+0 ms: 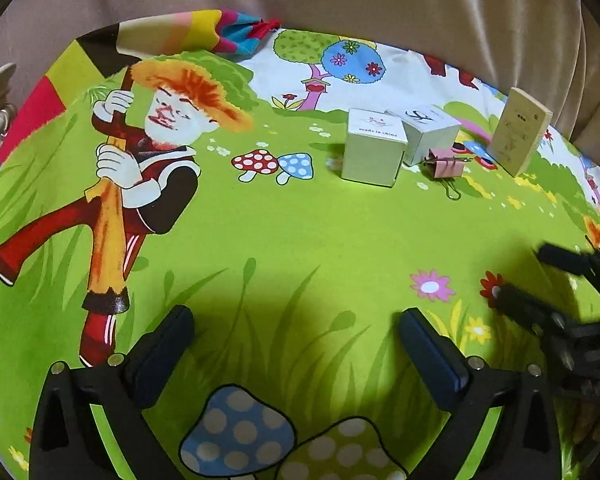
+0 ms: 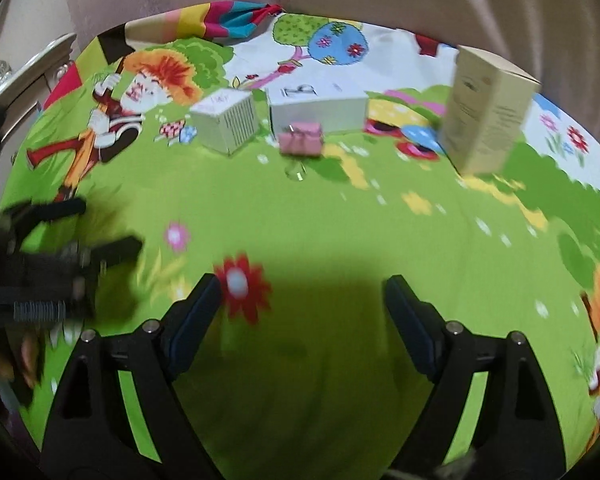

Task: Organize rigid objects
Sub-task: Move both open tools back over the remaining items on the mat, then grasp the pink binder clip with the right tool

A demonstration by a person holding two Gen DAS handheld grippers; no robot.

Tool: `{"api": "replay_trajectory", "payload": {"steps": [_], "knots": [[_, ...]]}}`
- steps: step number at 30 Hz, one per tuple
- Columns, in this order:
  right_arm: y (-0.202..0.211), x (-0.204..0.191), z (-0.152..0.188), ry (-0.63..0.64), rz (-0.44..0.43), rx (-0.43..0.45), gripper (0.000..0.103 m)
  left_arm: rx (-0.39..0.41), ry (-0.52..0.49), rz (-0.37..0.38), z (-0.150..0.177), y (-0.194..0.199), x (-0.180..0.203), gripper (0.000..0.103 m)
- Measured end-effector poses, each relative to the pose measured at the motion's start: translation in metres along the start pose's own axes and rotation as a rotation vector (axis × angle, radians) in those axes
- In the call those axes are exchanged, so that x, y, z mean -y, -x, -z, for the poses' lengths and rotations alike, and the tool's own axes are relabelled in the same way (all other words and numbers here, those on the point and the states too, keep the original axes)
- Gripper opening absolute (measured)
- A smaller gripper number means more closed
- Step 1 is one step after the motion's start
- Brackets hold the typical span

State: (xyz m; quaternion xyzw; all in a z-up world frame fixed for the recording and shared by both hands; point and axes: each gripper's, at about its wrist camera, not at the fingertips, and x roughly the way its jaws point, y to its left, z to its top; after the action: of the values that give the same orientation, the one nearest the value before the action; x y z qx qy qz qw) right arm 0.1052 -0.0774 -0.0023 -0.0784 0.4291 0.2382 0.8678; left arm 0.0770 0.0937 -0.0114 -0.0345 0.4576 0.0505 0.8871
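left gripper (image 1: 296, 332) spread, empty | right gripper (image 2: 302, 300) spread, empty | two white boxes (image 1: 374, 152) touching, just left of pink binder clip (image 1: 446, 164) | tall beige box (image 1: 520, 132) right of clip, upright | all on cartoon cloth (image 1: 300, 232)

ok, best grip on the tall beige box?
Probably across the narrow faces of the tall beige box, mid-height. It stands upright and apart from the white boxes, nearest the right hand-held gripper, whose open jaws could straddle it coming in level from the front.
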Motion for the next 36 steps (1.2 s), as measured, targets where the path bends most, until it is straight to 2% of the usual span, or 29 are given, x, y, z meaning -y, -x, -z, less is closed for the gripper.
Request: {"api": "replay_trajectory", "payload": {"steps": [5, 13, 15, 17, 18, 19, 21, 24, 28, 32, 36], "knots": [[-0.029, -0.001, -0.037, -0.019, -0.003, -0.009, 0.088, 0.008, 0.012, 0.013, 0.001, 0.002, -0.003, 0.103], [-0.06, 0.004, -0.078, -0.101, 0.001, 0.014, 0.088, 0.059, 0.125, 0.115, 0.001, 0.008, -0.023, 0.103], [-0.065, 0.001, -0.083, -0.097, 0.019, 0.011, 0.086, 0.06, 0.128, 0.116, 0.001, 0.009, -0.022, 0.103], [-0.067, -0.004, -0.084, -0.066, 0.082, -0.001, 0.071, 0.061, 0.13, 0.118, 0.001, 0.009, -0.022, 0.103], [-0.065, -0.005, -0.082, -0.052, 0.092, 0.002, 0.061, 0.062, 0.131, 0.119, 0.001, 0.009, -0.022, 0.103], [-0.061, -0.004, -0.08, -0.041, 0.077, 0.015, 0.037, 0.062, 0.131, 0.12, 0.001, 0.009, -0.022, 0.103], [-0.053, 0.001, -0.071, -0.018, 0.05, 0.015, 0.036, 0.063, 0.132, 0.122, 0.001, 0.009, -0.023, 0.103], [-0.026, 0.02, -0.038, -0.012, 0.008, 0.026, 0.036, 0.062, 0.13, 0.119, 0.001, 0.009, -0.023, 0.103], [0.008, 0.049, 0.003, -0.026, 0.047, 0.031, 0.036, 0.058, 0.122, 0.105, 0.0, 0.008, -0.021, 0.103], [0.03, 0.076, 0.03, -0.048, 0.127, 0.028, 0.036, 0.048, 0.102, 0.08, -0.001, 0.006, -0.017, 0.103], [0.033, 0.092, 0.033, -0.108, 0.136, 0.025, 0.036, 0.005, 0.018, -0.023, 0.0, 0.001, -0.001, 0.103]]}}
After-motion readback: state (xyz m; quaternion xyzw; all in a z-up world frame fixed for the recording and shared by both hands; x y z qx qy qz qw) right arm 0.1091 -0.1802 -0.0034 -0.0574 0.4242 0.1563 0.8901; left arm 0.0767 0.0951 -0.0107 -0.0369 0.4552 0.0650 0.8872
